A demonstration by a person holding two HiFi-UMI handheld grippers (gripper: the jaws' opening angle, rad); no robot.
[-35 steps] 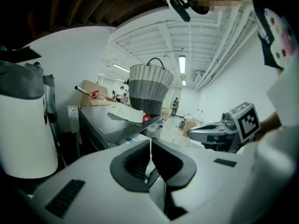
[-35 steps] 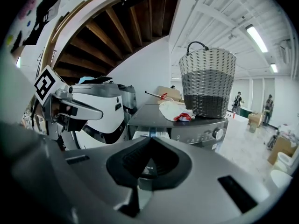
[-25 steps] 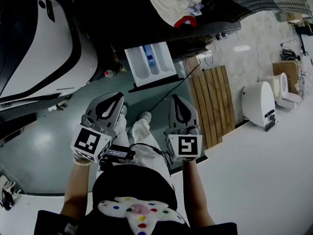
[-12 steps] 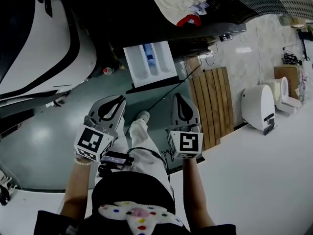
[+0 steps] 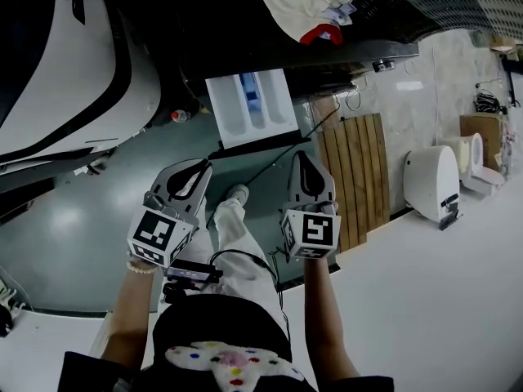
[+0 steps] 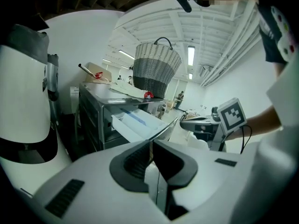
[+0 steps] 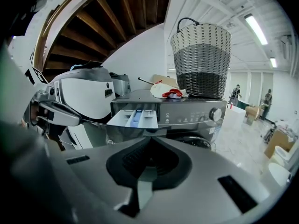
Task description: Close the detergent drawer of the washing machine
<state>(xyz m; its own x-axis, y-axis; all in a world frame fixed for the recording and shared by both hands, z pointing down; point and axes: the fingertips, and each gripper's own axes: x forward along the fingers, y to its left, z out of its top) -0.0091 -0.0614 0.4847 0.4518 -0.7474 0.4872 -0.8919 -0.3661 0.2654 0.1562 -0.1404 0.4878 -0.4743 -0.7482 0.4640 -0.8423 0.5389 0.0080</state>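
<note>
The white detergent drawer stands pulled out of the dark washing machine, its blue compartment showing. In the head view my left gripper and right gripper are both shut on nothing, side by side, well short of the drawer. The right gripper view faces the machine front, with the open drawer just beyond my shut right gripper and a round knob to the right. In the left gripper view the drawer lies ahead of my shut left gripper, and the right gripper shows at the right.
A woven basket and a cloth with a red patch sit on the machine's top. A large white appliance stands to the left. A slatted wooden board and a white toilet-like object lie to the right. A person's legs and shoes are below.
Both grippers stay shut. The right gripper has edged slightly toward the machine; the left has barely moved. The drawer stands as far out as before.
</note>
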